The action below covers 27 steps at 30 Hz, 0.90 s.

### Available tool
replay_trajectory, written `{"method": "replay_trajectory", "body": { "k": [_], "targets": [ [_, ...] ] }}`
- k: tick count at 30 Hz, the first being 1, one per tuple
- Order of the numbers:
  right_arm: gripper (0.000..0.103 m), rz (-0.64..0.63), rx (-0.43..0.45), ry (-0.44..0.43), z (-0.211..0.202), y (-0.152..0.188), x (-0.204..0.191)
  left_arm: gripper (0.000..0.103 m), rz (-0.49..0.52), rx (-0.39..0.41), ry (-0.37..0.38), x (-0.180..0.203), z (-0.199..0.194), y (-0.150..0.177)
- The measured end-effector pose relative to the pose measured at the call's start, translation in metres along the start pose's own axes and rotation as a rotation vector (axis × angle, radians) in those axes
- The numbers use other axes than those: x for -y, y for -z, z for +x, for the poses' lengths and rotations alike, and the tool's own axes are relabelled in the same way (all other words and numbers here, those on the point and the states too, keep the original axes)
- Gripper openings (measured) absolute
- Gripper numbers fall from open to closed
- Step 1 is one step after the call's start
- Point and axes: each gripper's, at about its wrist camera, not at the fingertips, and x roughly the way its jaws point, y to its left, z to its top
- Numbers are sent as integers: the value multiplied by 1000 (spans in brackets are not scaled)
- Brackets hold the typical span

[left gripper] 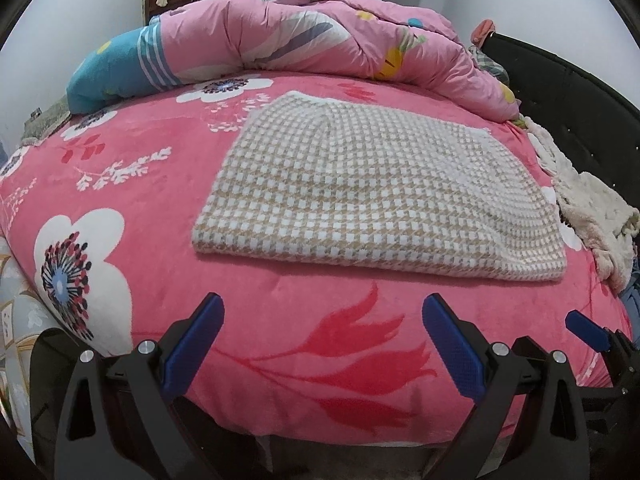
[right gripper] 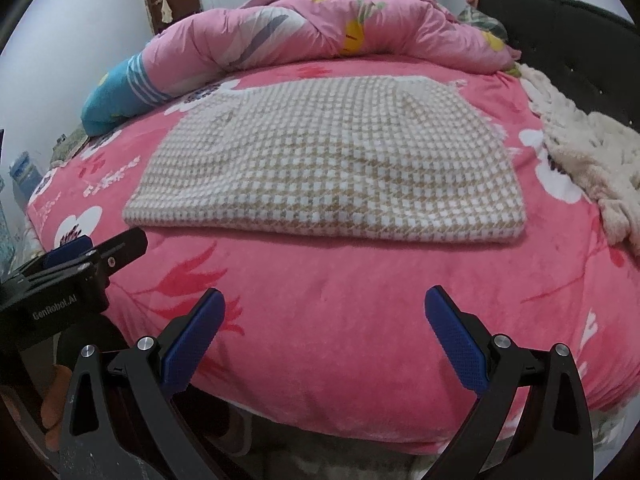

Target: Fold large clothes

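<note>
**Folded checked garment lies on the bed, both grippers wide apart and empty**

On the pink plush floral bedspread (left gripper: 160, 160) lies the beige-and-white houndstooth knitted garment (left gripper: 372, 196), folded into a flat, roughly rectangular bundle, its thick folded edge facing the cameras. Behind it, along the far side of the bed, a pink quilted duvet with a blue striped end (left gripper: 304, 36) is heaped up. To the garment's right, a cream fluffy blanket (left gripper: 592, 200) lies by the black padded headboard (left gripper: 572, 92), just beside the garment's right edge.

Near the bed's front edge, the left gripper (left gripper: 322, 344) hovers with its blue-padded fingers spread wide, holding nothing and clear of the garment. Beside it, the right gripper (right gripper: 324, 340) is likewise spread wide and empty, short of the garment's near edge.
</note>
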Motion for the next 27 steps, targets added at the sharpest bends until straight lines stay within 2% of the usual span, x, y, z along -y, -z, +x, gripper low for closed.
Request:
{"method": "replay_trajectory", "body": {
  "k": [27],
  "targets": [
    [95, 5, -3, 13, 1, -4, 5, 98, 5, -16, 14, 5, 7, 2]
  ]
}}
